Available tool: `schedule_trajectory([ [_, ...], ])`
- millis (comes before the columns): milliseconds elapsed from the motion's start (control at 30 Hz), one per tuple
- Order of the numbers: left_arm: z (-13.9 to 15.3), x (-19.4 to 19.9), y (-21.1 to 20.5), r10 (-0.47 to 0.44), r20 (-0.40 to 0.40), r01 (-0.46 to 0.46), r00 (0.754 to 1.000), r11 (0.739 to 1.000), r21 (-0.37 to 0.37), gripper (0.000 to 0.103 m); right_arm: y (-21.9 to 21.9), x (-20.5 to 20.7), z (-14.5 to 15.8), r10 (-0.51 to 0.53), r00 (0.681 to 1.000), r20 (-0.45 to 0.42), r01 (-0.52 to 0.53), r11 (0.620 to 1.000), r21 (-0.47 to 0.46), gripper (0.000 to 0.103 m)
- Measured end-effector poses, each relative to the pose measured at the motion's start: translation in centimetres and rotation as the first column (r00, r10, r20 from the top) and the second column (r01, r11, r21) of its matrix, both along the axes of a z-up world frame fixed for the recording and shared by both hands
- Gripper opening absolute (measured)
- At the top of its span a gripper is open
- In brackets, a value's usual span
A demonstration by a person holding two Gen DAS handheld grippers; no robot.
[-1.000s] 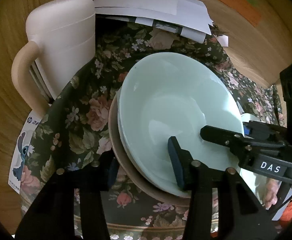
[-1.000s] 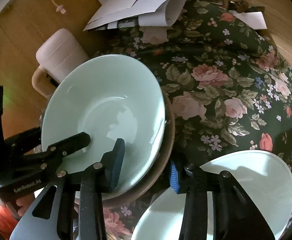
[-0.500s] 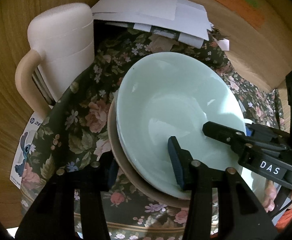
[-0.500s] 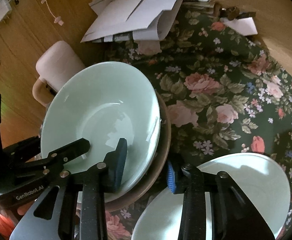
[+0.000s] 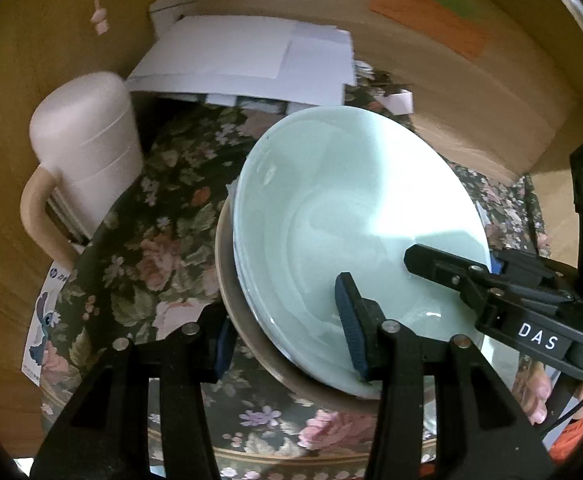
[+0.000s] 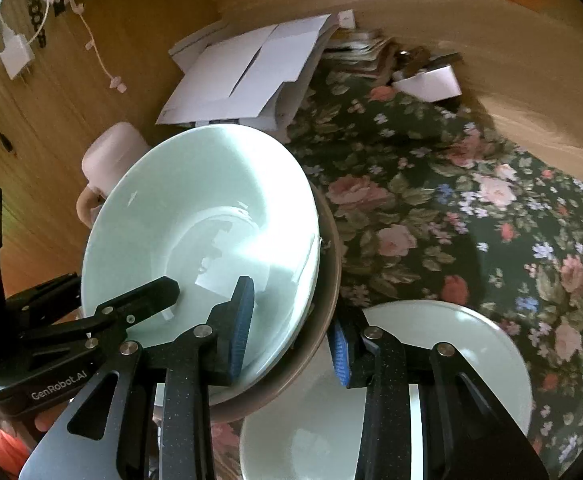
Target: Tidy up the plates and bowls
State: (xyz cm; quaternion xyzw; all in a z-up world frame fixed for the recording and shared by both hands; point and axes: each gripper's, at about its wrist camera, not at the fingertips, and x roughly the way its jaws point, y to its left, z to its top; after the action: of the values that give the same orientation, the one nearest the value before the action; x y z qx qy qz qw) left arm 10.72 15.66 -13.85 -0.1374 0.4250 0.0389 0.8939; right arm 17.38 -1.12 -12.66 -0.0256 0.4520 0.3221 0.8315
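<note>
Left tool (image 5: pixel 287 344): jaws straddle the near rim of a stacked pair, a pale green bowl (image 5: pixel 355 232) nested in a brown plate (image 5: pixel 251 344). One blue pad sits inside the bowl, the other outside under the plate edge; both rims are clamped between them.

Right tool (image 6: pixel 291 340): the same stack gripped from the opposite side, one pad inside the pale green bowl (image 6: pixel 195 216), the other outside the brown plate (image 6: pixel 323 320). Jaws narrow, closed on both rims. The stack is tilted and appears raised off the counter (image 6: pixel 431 208), which carries a dark floral cloth.

Writing: the right tool's body, seen at 4 o'clock in the left view, reads "DAS". The left tool's body, at 8 o'clock in the right view, reads "GenRobot.AI".

Second pale bowl (image 6: pixel 451 360): at 5 o'clock in the right view, resting on the cloth beneath the right tool.

Pink lidded jug (image 5: pixel 83 152): at 9 o'clock in the left view, upright, beyond the stack.

Printed card (image 5: pixel 41 328): at 8 o'clock, cartoon figure; lettering partly hidden.

White papers (image 5: pixel 247 64): at 12 o'clock, far edge of counter.
</note>
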Motion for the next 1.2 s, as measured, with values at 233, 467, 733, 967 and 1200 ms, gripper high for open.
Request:
schedule_trajectory([
  [233,0.7,0.4,-2.5,-0.048,0.004,0.048,0.999,0.999,0.000,0.046,-2.5,-0.5,0.9,-0.044,0.999,0.017,0.044,0.999,-0.002,0.032],
  [467,1.4,0.7,-5.3,-0.099,0.009,0.098,0.995,0.995,0.009,0.046,-5.4,-0.7,1.3,-0.090,0.996,0.022,0.090,0.996,0.006,0.032],
  [733,1.6,0.6,-8.0,-0.149,0.011,0.149,0.989,0.989,0.009,0.046,-8.3,-1.7,1.6,-0.141,0.990,0.028,0.140,0.990,0.011,0.032],
  [967,1.1,0.6,-10.0,-0.191,0.002,0.191,0.982,0.982,0.009,0.046,-10.3,-2.6,1.2,-0.177,0.984,0.020,0.176,0.984,0.007,0.032],
  [1200,0.0,0.6,-11.6,-0.224,-0.025,0.224,0.974,0.975,0.001,0.046,-11.9,-3.0,0.0,-0.210,0.978,-0.011,0.210,0.978,0.001,0.032],
])
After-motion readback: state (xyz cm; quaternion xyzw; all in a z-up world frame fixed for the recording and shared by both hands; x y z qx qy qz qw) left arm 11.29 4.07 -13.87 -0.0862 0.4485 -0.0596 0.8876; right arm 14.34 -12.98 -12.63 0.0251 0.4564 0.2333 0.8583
